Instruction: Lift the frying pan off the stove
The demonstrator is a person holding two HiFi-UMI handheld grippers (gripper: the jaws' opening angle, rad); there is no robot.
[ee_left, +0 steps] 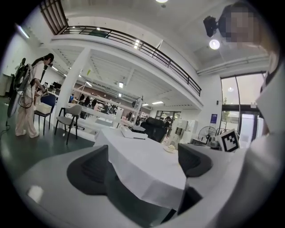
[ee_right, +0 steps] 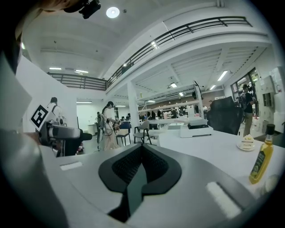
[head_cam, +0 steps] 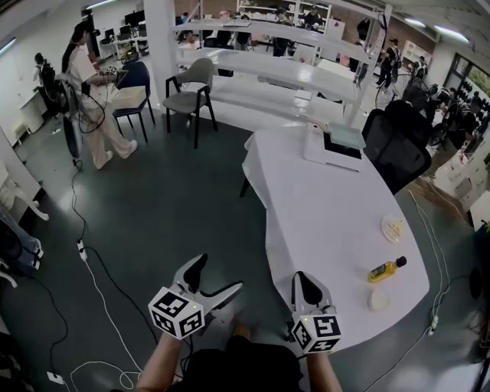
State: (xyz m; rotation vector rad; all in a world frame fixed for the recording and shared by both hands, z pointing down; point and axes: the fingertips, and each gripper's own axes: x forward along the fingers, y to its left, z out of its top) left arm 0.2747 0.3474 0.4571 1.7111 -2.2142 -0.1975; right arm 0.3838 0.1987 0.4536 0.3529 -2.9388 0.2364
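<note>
Left gripper [head_cam: 218,276] gapes, right gripper [head_cam: 306,280] closed, beside white-clothed table [head_cam: 321,199].

Even overhead light from ceiling spots [ee_right: 112,12], soft shadows; the white desk [head_cam: 321,230] runs bright against the dark floor [head_cam: 153,214]. Both gripper views are fisheye with black corners. The left hand-held gripper [ee_left: 144,162] and right hand-held gripper [ee_right: 141,153] blur up close.

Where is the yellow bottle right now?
In the head view, the yellow bottle sits near the white table's right edge, between a small plate and a pale round disc.
</note>
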